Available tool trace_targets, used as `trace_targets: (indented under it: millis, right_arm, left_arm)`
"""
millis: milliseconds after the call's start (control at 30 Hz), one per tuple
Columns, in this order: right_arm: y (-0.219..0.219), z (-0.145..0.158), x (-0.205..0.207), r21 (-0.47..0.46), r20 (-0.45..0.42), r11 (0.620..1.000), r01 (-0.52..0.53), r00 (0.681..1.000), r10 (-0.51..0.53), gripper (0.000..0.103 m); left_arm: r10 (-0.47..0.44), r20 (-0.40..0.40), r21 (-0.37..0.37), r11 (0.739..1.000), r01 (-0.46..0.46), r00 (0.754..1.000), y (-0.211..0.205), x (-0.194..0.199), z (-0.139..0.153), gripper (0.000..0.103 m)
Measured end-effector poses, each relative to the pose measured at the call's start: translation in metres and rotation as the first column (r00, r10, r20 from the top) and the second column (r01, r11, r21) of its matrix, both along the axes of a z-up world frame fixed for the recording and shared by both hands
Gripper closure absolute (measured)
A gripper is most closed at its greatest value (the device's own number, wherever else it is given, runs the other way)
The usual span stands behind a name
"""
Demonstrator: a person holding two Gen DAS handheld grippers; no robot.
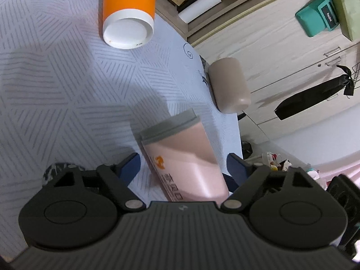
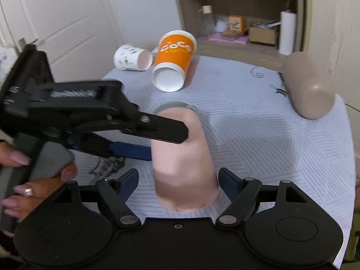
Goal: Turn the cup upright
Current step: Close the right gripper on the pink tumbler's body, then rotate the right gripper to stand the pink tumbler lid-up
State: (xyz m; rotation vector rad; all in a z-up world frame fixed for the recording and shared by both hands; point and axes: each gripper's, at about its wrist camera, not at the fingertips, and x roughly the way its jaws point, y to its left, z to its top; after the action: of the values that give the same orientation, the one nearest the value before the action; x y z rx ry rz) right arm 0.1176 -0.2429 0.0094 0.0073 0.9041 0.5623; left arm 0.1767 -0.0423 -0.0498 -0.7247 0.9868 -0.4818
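Observation:
A pink cup (image 2: 182, 157) with a grey rim band lies tilted on the round table, base toward my right wrist camera. It also shows in the left wrist view (image 1: 186, 157). My left gripper (image 1: 183, 166) straddles the cup's body; in the right wrist view (image 2: 166, 139) one finger lies over the cup and one under it. Contact is unclear. My right gripper (image 2: 177, 181) is open, its blue pads on either side of the cup's base, apart from it.
An orange cup (image 2: 173, 60) and a white printed cup (image 2: 132, 57) lie on their sides at the far edge. A beige cup (image 2: 308, 85) lies at the right edge. The table (image 2: 258, 135) has a white striped cloth. Shelves stand behind.

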Motion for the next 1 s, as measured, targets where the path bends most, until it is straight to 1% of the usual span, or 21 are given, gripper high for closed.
trace_targets:
  millis: [167, 233, 300, 367, 400, 467, 500, 567, 700, 833, 900, 1000]
  right_arm:
    - [0.001, 0.004, 0.016, -0.011, -0.045, 0.996, -0.086, 0.995, 0.086, 0.022]
    - [0.006, 0.004, 0.021, -0.027, -0.053, 0.995, -0.096, 0.994, 0.094, 0.023]
    - [0.01, 0.004, 0.025, -0.064, -0.05, 0.992, -0.108, 0.993, 0.105, 0.023]
    - [0.012, 0.003, 0.029, -0.078, -0.065, 0.989, -0.128, 0.99, 0.123, 0.023]
    - [0.011, 0.004, 0.032, -0.07, -0.081, 0.988, -0.137, 0.988, 0.131, 0.024]
    - [0.011, 0.003, 0.035, -0.063, -0.101, 0.989, -0.136, 0.986, 0.129, 0.033]
    - [0.012, 0.003, 0.035, -0.07, -0.102, 0.989, -0.131, 0.987, 0.124, 0.035]
    - [0.01, 0.002, 0.034, -0.065, -0.098, 0.99, -0.126, 0.988, 0.119, 0.035]
    - [0.008, 0.0, 0.026, -0.048, -0.061, 0.993, -0.111, 0.992, 0.108, 0.035]
    - [0.004, -0.001, 0.013, -0.008, -0.011, 0.995, -0.096, 0.995, 0.096, 0.035]
    - [0.002, -0.002, 0.006, 0.02, 0.019, 0.996, -0.09, 0.996, 0.089, 0.035]
    - [0.005, -0.005, -0.009, 0.032, 0.091, 0.997, -0.072, 0.994, 0.069, 0.035]
  left_arm:
    - [0.008, 0.0, -0.002, 1.0, -0.008, 1.0, -0.003, 0.004, 0.0, 0.023]
    - [0.009, 0.003, 0.003, 1.0, -0.009, 1.0, -0.005, 0.007, 0.001, 0.023]
    - [0.012, 0.003, 0.008, 1.0, -0.012, 1.0, -0.006, 0.007, 0.002, 0.023]
    - [0.012, 0.013, 0.02, 1.0, -0.012, 1.0, -0.007, 0.005, 0.002, 0.026]
    - [0.013, 0.022, 0.036, 0.999, -0.014, 1.0, -0.009, 0.005, 0.002, 0.032]
    - [0.008, 0.04, 0.054, 0.998, -0.01, 0.999, -0.01, 0.005, 0.002, 0.032]
    - [0.007, 0.043, 0.054, 0.998, -0.01, 0.999, -0.01, 0.005, 0.002, 0.032]
    - [0.001, 0.057, 0.061, 0.998, -0.004, 0.998, -0.01, 0.004, 0.003, 0.032]
    - [-0.025, 0.118, 0.086, 0.996, 0.015, 0.993, -0.011, -0.003, 0.007, 0.032]
    - [-0.078, 0.212, 0.164, 0.985, 0.043, 0.974, -0.014, -0.019, 0.017, 0.032]
    - [-0.094, 0.238, 0.194, 0.98, 0.047, 0.967, -0.015, -0.024, 0.022, 0.032]
    - [-0.128, 0.282, 0.237, 0.97, 0.06, 0.951, -0.017, -0.032, 0.03, 0.032]
